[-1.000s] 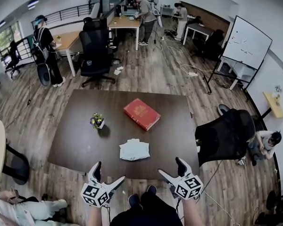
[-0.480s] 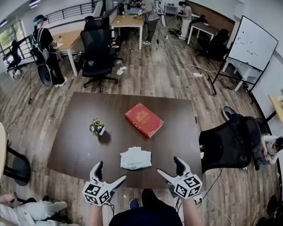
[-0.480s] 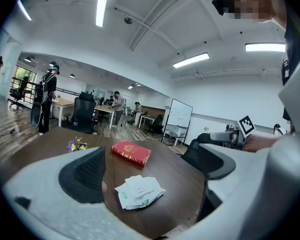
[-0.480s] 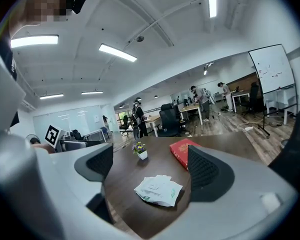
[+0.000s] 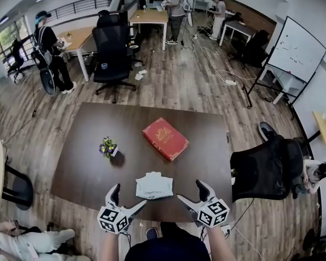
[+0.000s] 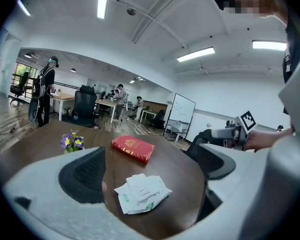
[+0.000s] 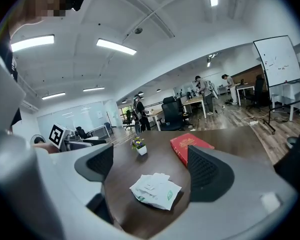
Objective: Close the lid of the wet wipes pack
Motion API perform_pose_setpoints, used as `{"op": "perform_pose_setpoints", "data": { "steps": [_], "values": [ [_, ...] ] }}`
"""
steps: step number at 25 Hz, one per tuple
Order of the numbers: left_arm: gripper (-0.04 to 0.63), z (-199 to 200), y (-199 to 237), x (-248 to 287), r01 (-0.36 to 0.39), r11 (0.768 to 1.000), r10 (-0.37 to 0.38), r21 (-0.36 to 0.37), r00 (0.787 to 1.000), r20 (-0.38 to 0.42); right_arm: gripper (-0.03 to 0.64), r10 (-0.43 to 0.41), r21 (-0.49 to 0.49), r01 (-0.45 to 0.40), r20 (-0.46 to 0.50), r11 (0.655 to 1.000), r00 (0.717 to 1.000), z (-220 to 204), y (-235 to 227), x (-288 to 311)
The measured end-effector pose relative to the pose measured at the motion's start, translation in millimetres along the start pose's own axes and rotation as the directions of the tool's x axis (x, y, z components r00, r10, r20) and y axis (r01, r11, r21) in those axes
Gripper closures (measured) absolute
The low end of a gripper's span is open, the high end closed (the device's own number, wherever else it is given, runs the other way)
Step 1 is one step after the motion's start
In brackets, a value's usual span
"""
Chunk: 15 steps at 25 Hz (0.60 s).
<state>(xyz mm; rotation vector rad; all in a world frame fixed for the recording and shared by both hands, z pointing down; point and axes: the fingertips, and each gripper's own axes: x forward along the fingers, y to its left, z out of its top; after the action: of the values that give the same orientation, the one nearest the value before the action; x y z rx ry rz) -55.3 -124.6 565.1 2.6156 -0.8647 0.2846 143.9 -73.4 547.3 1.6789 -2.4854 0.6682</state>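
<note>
You hold two grippers just off the table's (image 5: 81, 162) near edge: your left gripper (image 5: 129, 196) and your right gripper (image 5: 189, 191). Both have their jaws spread wide with nothing between them. One wet wipes pack (image 5: 154, 185) lies by that near edge, between the two grippers. One red book (image 5: 164, 138) sits mid-table, and one small flower pot (image 5: 107, 147) stands toward the left edge.

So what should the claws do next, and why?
Probably move the right claw forward and down toward the wipes pack. Both it and the left claw are open and empty at the near edge of the table, and neither touches the pack lying just ahead, between them.
</note>
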Motion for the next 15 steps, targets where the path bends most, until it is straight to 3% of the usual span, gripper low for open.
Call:
{"op": "perform_pose_setpoints", "data": {
  "steps": [12,15],
  "values": [
    [0.026,-70,18,53,0.029,1.0,-0.028,0.0,0.982,-0.187,0.142,0.048,0.022,-0.046,-0.094,0.999,0.994,-23,-8,36],
    [0.026,-89,21,61,0.052,0.998,-0.06,-0.041,0.972,-0.226,0.143,0.062,0.03,-0.059,-0.113,0.998,0.992,-29,-8,44]
  ]
}}
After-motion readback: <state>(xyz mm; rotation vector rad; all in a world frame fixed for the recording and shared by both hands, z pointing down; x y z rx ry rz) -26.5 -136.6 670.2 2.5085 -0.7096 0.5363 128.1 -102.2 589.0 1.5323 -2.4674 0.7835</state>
